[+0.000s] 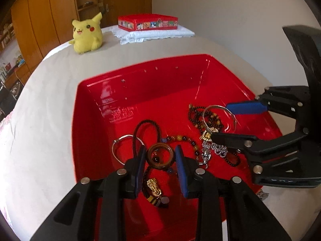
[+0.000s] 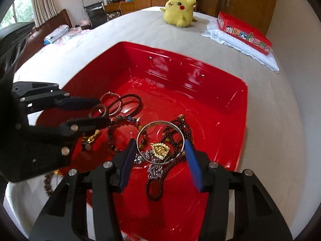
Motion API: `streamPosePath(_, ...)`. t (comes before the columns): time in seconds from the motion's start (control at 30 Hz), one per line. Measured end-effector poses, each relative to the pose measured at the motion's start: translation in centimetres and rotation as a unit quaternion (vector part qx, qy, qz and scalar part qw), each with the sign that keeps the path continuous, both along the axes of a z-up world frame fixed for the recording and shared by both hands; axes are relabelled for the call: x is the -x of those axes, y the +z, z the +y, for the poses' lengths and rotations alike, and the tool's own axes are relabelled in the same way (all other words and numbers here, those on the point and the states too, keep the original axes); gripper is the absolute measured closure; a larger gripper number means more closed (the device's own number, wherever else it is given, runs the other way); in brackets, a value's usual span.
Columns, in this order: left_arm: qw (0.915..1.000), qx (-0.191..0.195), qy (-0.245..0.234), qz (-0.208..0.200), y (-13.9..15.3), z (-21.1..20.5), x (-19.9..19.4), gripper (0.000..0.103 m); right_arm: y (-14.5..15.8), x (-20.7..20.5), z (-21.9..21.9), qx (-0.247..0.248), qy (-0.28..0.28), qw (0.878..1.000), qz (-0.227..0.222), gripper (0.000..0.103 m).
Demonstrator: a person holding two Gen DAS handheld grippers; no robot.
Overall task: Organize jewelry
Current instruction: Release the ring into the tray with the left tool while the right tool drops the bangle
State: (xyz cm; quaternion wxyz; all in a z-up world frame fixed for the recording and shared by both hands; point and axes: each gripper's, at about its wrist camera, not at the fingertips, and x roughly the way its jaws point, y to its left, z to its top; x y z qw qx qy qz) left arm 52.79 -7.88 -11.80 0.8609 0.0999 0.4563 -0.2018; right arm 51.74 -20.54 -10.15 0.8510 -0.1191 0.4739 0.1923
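Observation:
A red tray [image 1: 96,124] [image 2: 230,120] on the bed holds a heap of jewelry. My left gripper [image 1: 160,155] [image 2: 103,109] is shut on a brown wooden ring [image 1: 159,156] [image 2: 99,110], its blue pads touching both sides, just above the tray floor. My right gripper [image 2: 160,146] [image 1: 220,120] is shut on a silver bangle [image 2: 160,142] [image 1: 219,118] and holds it over dark bead necklaces [image 2: 180,128] and a gold pendant [image 2: 159,149]. A bead bracelet [image 1: 180,138], a brown cord [image 1: 145,132], a thin silver bangle [image 1: 122,146] and a gold charm [image 1: 153,187] lie in the tray.
A yellow Pikachu plush [image 1: 86,34] [image 2: 179,10] sits at the far side of the bed. A red box [image 1: 148,23] [image 2: 243,33] rests on a white folded cloth [image 1: 156,35]. Grey sheet surrounds the tray. Wooden wardrobes stand behind.

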Motion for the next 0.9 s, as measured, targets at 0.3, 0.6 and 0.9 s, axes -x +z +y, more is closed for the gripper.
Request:
streamPosePath(0.3, 0.9999, -0.008, 0.01, 0.001, -0.6, 0.7, 0.0, 0.06, -1.3, 0.0, 0.5, 0.016, -0.004, 1.0, 0.005, 0.053)
streamPosePath(0.6, 0.9996, -0.007, 0.013, -0.024, 2.0, 2.3, 2.7, 0.046, 1.1, 2.7, -1.2, -0.009, -0.012, 1.0, -0.015, 0.051)
streamPosePath(0.9, 0.9974, 0.006, 0.006, -0.071, 5.3, 5.8, 12.1, 0.023, 6.0, 14.1, -4.7, -0.072, -0.017, 0.993, -0.09, 0.036)
